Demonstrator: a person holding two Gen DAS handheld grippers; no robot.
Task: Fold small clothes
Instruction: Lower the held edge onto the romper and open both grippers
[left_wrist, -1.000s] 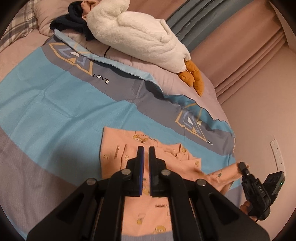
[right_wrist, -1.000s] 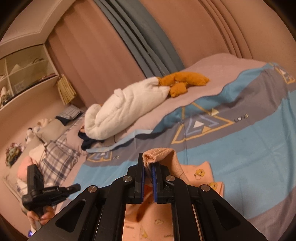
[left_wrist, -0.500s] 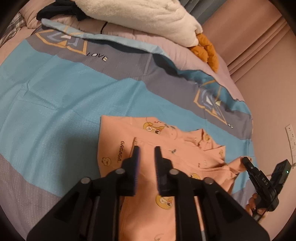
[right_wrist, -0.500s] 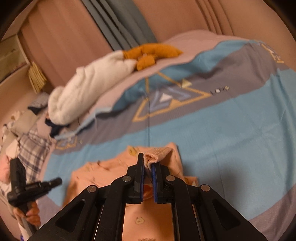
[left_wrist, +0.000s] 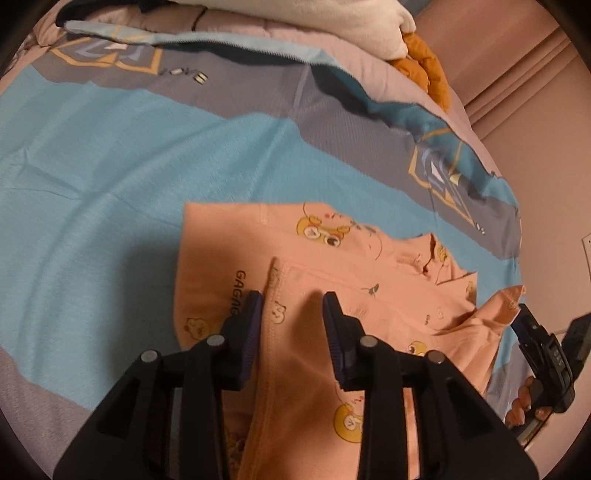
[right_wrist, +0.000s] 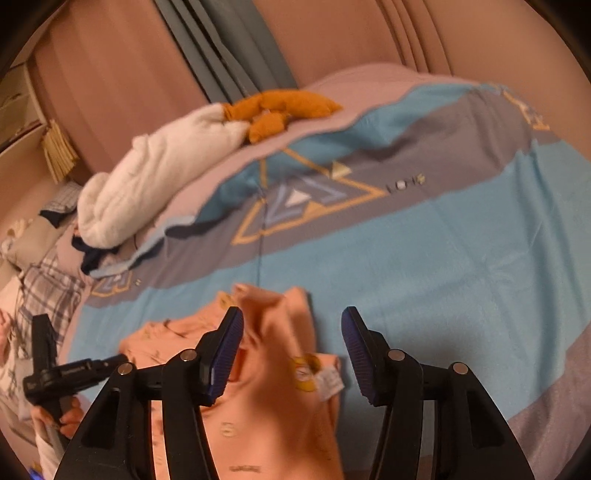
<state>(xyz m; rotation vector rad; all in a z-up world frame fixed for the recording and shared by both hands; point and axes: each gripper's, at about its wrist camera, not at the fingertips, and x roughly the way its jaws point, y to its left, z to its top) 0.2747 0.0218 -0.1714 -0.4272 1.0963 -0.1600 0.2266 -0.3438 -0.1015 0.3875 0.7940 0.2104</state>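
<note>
A pink child's shirt with yellow cartoon prints lies partly folded on the blue and grey bed cover. My left gripper hovers just over the shirt's folded side. Its jaws are opening, and the cloth lies under them with no pad pressing on it. In the right wrist view my right gripper is opening wide above the shirt. The blurred sleeve sits loose between its fingers, touching neither. A hand holds each gripper at the shirt's ends, the right gripper and the left gripper.
A big white plush toy with orange feet lies along the far side of the bed cover. A plaid pillow and dark clothes are at the head end. Curtains hang behind, and a wall socket is on the right.
The right gripper, shut on the sleeve cuff before, has opened and the cuff has dropped onto the shirt. The left jaws have opened too. Both grippers have sunk toward the shirt.
</note>
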